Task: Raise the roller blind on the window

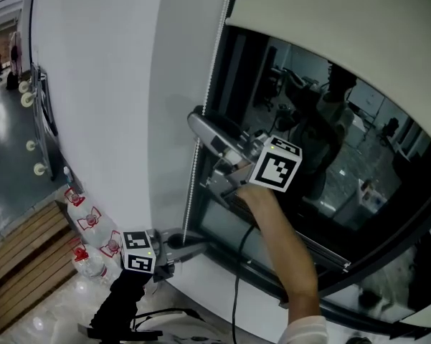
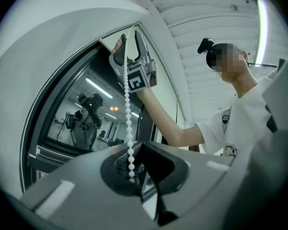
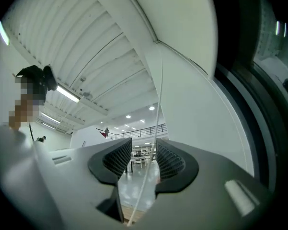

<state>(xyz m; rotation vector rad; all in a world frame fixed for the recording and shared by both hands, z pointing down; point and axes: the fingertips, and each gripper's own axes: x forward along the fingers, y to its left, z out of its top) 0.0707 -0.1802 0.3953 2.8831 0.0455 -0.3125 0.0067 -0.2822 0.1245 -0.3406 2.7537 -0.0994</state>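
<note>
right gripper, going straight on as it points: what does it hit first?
The thin white blind cord, which already runs between the right gripper's open fingers. Past it the line looks free into the hall, though depth is hard to judge.

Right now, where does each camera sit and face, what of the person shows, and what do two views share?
Head view: on the head, looking steeply down at wall and window; shows left gripper, right gripper, a forearm.
Left gripper view: on that gripper, looking up the bead chain it clamps; shows forearm, torso.
Right gripper view: on that gripper, facing the ceiling, chain between open jaws; person at left.
Shared: the first two show the right gripper.
</note>
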